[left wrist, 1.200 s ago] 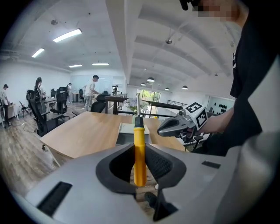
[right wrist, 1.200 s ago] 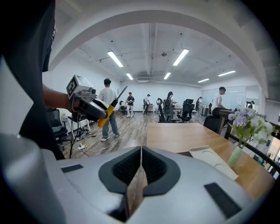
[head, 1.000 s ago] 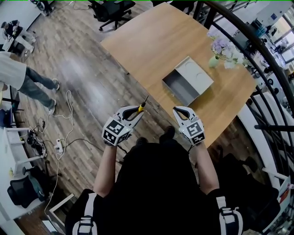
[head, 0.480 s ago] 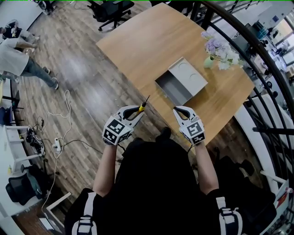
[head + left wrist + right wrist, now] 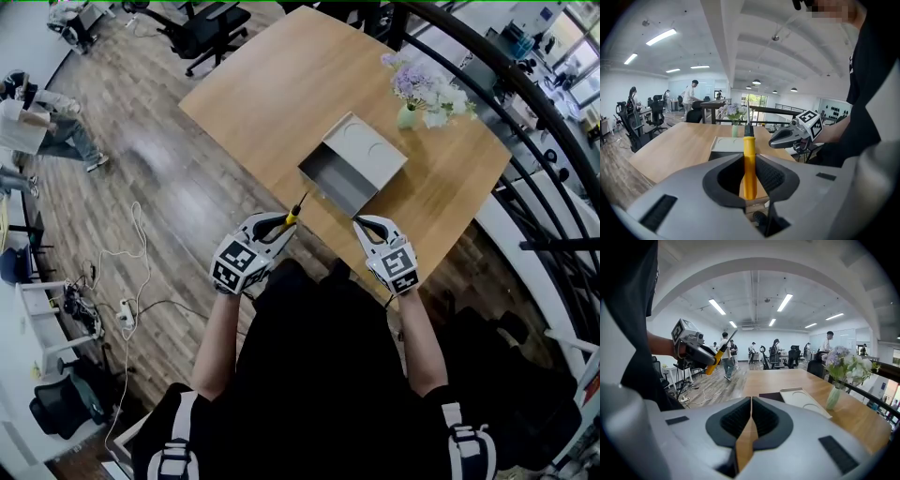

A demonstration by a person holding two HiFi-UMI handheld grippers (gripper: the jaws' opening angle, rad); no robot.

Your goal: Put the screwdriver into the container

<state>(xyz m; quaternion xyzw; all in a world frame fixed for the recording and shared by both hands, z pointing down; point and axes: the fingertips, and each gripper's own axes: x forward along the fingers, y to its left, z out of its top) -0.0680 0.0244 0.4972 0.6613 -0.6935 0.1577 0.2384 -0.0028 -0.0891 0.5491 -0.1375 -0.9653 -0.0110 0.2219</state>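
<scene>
My left gripper (image 5: 750, 161) clamps the screwdriver (image 5: 749, 146); my right gripper (image 5: 751, 409) is closed, empty. Ahead of both: wooden table (image 5: 272, 84), container (image 5: 352, 173), plank floor (image 5: 159, 169) left.

1. We see the screwdriver (image 5: 749, 168) between the left gripper's (image 5: 281, 225) fingers, with its shaft beyond the fingertips.
2. The container (image 5: 352, 164) lies on the table (image 5: 272, 84), ahead of those fingertips.
3. The flowers (image 5: 417, 89) stand behind the container.

A wooden table (image 5: 272, 84) carries an open grey container (image 5: 352, 178). Beyond the container, well apart from it, stands a vase of flowers (image 5: 406, 114).
</scene>
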